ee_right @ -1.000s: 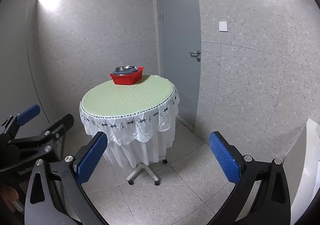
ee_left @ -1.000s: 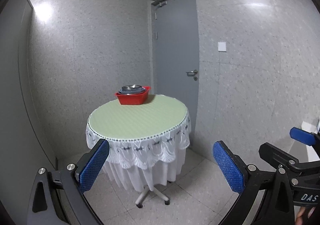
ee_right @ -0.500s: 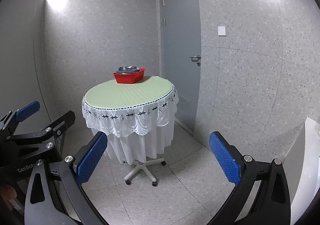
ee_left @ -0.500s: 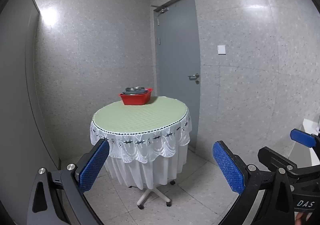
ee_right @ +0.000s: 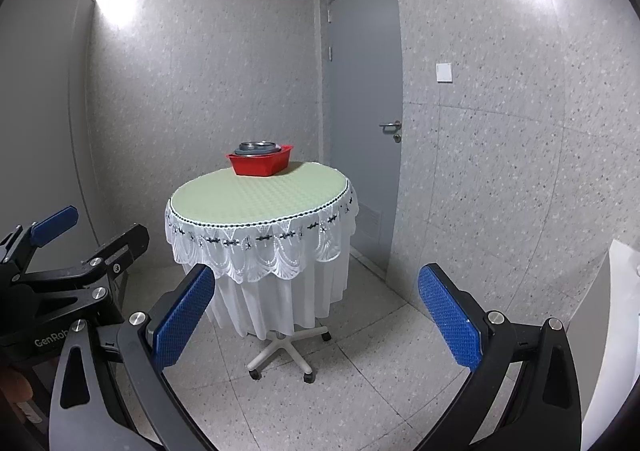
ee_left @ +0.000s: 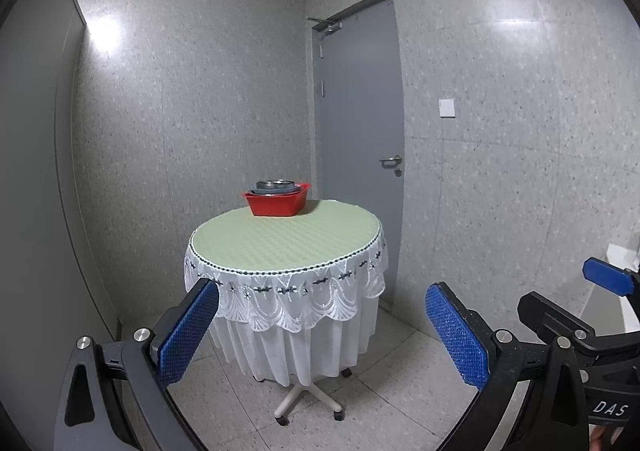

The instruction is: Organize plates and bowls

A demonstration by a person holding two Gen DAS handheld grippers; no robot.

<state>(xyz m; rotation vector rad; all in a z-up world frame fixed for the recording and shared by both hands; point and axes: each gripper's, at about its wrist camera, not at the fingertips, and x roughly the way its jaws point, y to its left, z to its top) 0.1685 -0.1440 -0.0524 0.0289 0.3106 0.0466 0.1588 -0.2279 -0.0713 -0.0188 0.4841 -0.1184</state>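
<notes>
Left tool: held out in the air with its jaws spread wide and nothing between them; its blue pads had a fine dimpled texture on black arms with silver screws.
Right tool: likewise spread wide and empty, with the same blue textured pads on black arms.
Tools to each other: the right tool's frame showed at the lower right of the left wrist view, and the left tool's frame at the lower left of the right wrist view, so the two were side by side.
Red basin: sat at the far edge of the desk, well apart from both tools and above the line of their pads in each view; it was a glossy plastic tub with angled corners and a flared rim.
Stacked bowls: nested inside the red basin, rims rising just over its edge; the top one looked like shiny metal, with a grey-blue rim under it. How many pieces were stacked could not be told.
Desk: round, on a white wheeled pedestal base, covered by a pale green quilted top and a white lace skirt with dark trim.
Room: speckled grey walls, a grey door with a metal lever handle behind the desk, a white wall switch, and a pale tiled floor.
</notes>
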